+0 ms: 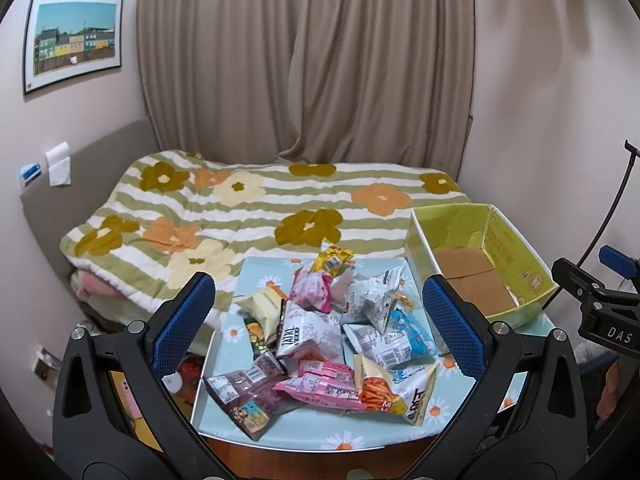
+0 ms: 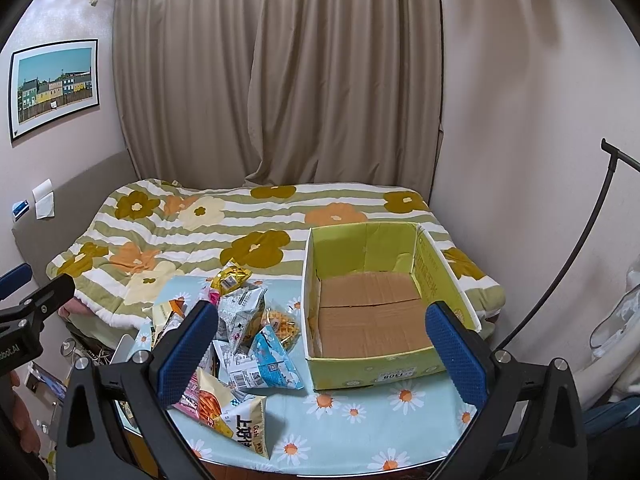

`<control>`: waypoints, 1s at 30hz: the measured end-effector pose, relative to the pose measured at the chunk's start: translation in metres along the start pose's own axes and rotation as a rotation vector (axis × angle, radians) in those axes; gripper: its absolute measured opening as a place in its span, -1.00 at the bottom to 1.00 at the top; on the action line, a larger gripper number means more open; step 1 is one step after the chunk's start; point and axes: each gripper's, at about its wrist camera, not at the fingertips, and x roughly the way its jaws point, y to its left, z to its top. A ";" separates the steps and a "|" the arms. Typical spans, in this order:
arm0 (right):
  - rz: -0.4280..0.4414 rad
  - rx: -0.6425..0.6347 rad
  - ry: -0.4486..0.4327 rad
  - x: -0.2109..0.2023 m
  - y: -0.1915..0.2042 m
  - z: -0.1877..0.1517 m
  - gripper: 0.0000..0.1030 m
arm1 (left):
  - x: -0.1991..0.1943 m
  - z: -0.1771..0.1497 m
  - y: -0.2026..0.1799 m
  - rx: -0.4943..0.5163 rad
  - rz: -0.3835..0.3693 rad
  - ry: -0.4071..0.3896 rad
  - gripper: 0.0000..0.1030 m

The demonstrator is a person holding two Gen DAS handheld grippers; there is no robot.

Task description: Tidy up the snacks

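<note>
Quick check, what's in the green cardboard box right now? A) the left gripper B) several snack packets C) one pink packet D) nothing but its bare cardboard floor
D: the right wrist view shows only bare brown cardboard flaps inside the green cardboard box, while the snack packets all lie in a heap on the daisy tablecloth beside it.

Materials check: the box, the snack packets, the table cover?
Box: corrugated cardboard, green print outside, raw brown floor flaps with creases.
Snack packets: thin plastic or foil film, glossy, crinkled, crimped seams.
Table cover: probably wipe-clean vinyl; smooth daisy print with a slight sheen, though it may be cloth.
</note>
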 end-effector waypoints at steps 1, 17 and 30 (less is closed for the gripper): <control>0.001 0.000 0.001 0.000 0.000 -0.001 0.99 | -0.001 0.000 0.000 -0.001 -0.001 0.000 0.99; 0.008 0.004 0.005 -0.001 0.000 -0.005 0.99 | 0.005 -0.001 0.000 -0.015 0.005 0.020 0.99; 0.009 0.005 0.006 -0.001 -0.002 -0.003 0.99 | 0.005 -0.001 0.001 -0.014 0.004 0.019 0.99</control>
